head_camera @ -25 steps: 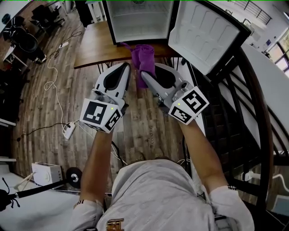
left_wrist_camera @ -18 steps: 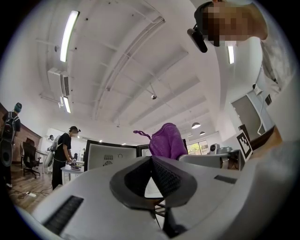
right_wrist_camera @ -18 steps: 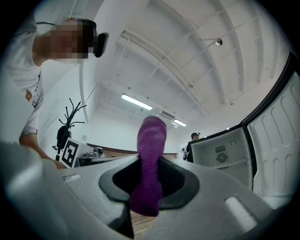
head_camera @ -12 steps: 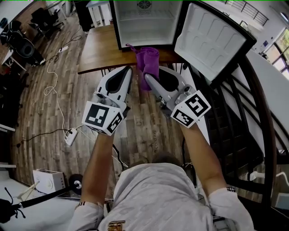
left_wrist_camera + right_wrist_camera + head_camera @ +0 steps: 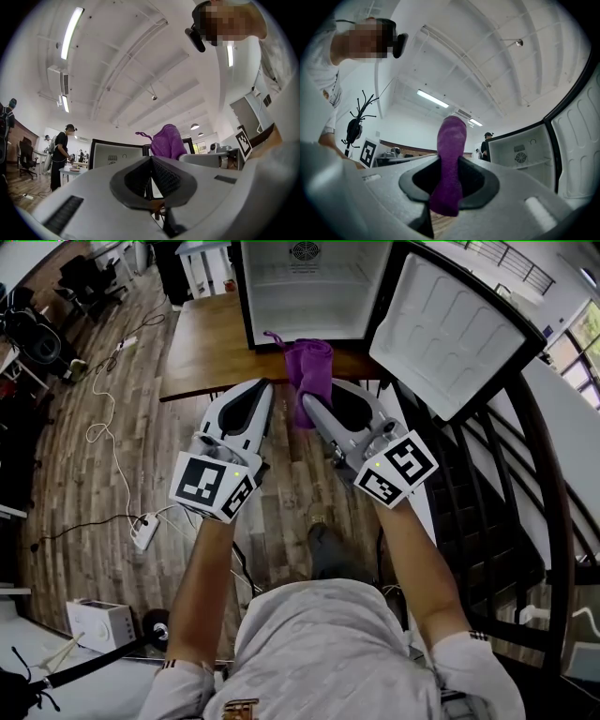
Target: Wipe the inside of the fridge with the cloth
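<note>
Head cam: the scene is being viewed from above, steeply down, w/ left tool and right tool close below the lens; fridge and counter are being framed farther off, at top. Each tool cam is being carried on its tool, aimed along the jaws at v. close range, tilted up toward the ceiling. Cloth and fridge are being shared by all 3 views.

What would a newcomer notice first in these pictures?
The purple cloth stands out, clamped in the right gripper and held up in front of the small fridge on the wooden table. The fridge's door hangs wide open on the right, and the left gripper beside the cloth is shut on nothing.
</note>
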Available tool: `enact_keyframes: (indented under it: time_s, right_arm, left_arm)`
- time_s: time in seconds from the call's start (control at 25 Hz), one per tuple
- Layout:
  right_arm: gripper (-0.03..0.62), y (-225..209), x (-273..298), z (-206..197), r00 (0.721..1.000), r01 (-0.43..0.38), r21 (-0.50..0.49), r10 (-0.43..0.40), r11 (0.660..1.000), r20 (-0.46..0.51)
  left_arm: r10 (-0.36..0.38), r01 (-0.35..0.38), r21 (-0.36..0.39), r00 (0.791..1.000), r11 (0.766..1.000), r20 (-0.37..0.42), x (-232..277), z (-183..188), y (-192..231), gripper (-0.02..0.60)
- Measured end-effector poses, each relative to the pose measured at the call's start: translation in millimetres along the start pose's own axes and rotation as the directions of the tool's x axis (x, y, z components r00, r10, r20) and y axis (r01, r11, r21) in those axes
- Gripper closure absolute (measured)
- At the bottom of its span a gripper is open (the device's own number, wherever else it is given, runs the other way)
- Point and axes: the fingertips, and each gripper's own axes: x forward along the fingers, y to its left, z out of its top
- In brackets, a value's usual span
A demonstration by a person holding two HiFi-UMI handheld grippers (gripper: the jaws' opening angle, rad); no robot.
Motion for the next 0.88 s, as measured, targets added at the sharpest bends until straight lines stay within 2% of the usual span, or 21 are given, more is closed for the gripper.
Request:
enact_keyframes:
  time_s: [0.24,0.44,0.6,0.88]
  right_arm:
    - [0.488,-12.6,33.1,0.9,1.0,-0.006,-0.02,0.006,1.0,0.005]
    - [0.488,-45.5,61.9,-0.5,1.0,-0.009,-0.036,0.008,0.999,-0.006]
    - [0.488,-83.9,86.9,-5.3,0.999,-0.026,-0.053,0.025,0.998,-0.029]
    - [0.488,-163.4,129.3,-27.3,0.998,-0.036,-0.02,0.034,0.999,-0.058]
  left_arm:
    - [0.006,-0.006,0.005,1.0,1.0,0.006,13.1,4.9,31.6,0.581]
    - [0.016,-0.016,0.006,1.0,1.0,0.0,44.9,-1.6,61.5,0.581]
    - [0.031,-0.031,0.01,0.999,0.999,-0.008,82.7,-13.2,89.2,0.581]
    - [0.058,-0.057,0.03,0.998,0.998,-0.025,152.2,-44.2,135.2,0.581]
